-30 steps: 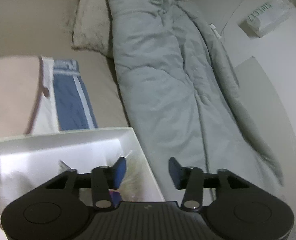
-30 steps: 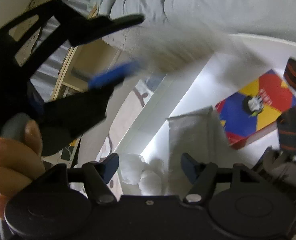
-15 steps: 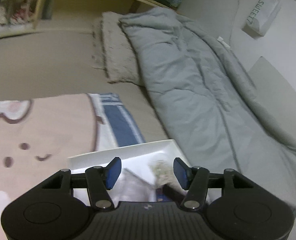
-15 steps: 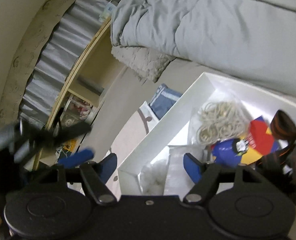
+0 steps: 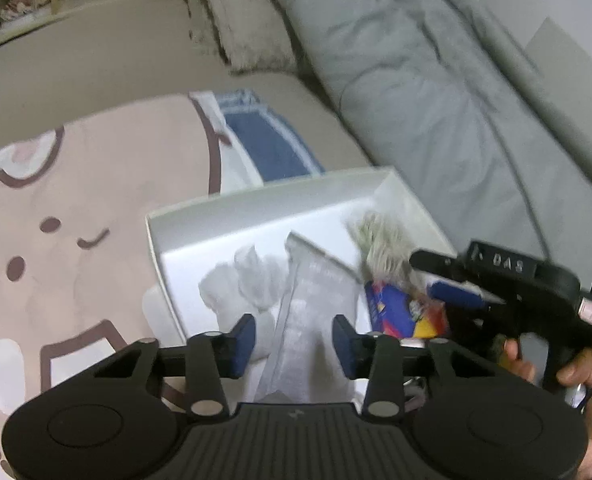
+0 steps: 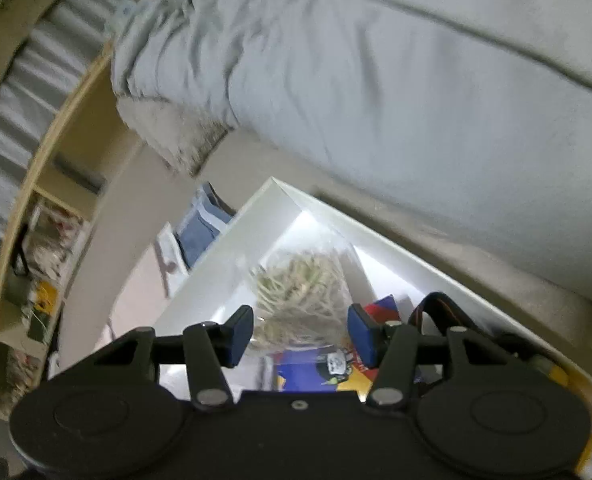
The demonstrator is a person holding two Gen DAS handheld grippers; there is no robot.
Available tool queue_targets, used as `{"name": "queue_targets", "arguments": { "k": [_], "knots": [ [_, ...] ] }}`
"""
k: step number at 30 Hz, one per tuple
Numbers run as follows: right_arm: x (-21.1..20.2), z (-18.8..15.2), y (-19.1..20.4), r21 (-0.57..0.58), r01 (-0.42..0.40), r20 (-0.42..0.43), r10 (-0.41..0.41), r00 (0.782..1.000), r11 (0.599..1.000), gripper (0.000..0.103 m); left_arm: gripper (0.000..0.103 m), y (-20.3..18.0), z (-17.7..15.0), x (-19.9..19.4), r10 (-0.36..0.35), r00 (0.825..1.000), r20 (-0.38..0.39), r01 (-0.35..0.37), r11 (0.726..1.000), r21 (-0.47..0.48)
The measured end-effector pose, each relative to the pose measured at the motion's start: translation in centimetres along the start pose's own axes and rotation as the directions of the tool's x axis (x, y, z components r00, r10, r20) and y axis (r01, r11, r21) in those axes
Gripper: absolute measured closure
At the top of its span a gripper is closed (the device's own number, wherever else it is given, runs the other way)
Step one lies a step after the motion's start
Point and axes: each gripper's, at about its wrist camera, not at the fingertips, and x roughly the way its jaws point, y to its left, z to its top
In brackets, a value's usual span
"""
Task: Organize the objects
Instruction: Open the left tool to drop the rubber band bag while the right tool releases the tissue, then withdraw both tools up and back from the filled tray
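A white box (image 5: 255, 208) lies on the bed and also shows in the right wrist view (image 6: 296, 204). Inside are a clear bag of pale rubber bands (image 6: 308, 292), a blue, red and yellow card (image 5: 396, 308), a clear flat packet (image 5: 316, 300), white cotton balls (image 5: 247, 280) and a black and orange strap (image 6: 440, 308). My left gripper (image 5: 293, 340) is open above the packet. My right gripper (image 6: 302, 334) is open over the rubber band bag; it also shows in the left wrist view (image 5: 456, 280).
A grey duvet (image 5: 416, 80) lies along the right of the box. A cartoon blanket (image 5: 75, 220) covers the bed on the left, with a blue cloth (image 5: 267, 144) behind the box. A fuzzy pillow (image 5: 243, 28) and wooden shelves (image 6: 27, 240) are farther back.
Both grippers have drawn back and tilted down over the box. The right gripper has come in over the rubber band bag and now appears in the left wrist view.
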Motion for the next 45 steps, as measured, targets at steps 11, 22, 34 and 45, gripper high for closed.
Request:
{"name": "queue_targets", "arguments": {
  "k": [11, 22, 34, 45],
  "knots": [
    [3.3, 0.5, -0.4, -0.040, -0.035, 0.014, 0.036, 0.999, 0.999, 0.061, 0.065, 0.4, 0.0, 2.4, 0.103, 0.995, -0.012, -0.102, 0.993, 0.058],
    [2.2, -0.1, 0.7, -0.076, -0.051, 0.028, 0.053, 0.998, 0.996, 0.059, 0.063, -0.6, 0.0, -0.2, 0.079, 0.996, 0.031, -0.081, 0.995, 0.056],
    [-5.9, -0.3, 4.8, -0.293, -0.068, 0.053, 0.088, 0.995, 0.954, 0.059, 0.063, -3.5, -1.2, -4.5, 0.071, 0.993, 0.094, -0.076, 0.996, 0.050],
    [-13.2, -3.2, 6.9, -0.436, -0.062, 0.050, 0.093, 0.994, 0.898, 0.043, 0.043, -5.1, -4.2, -10.6, 0.116, 0.977, 0.177, -0.125, 0.991, 0.040]
  ]
}}
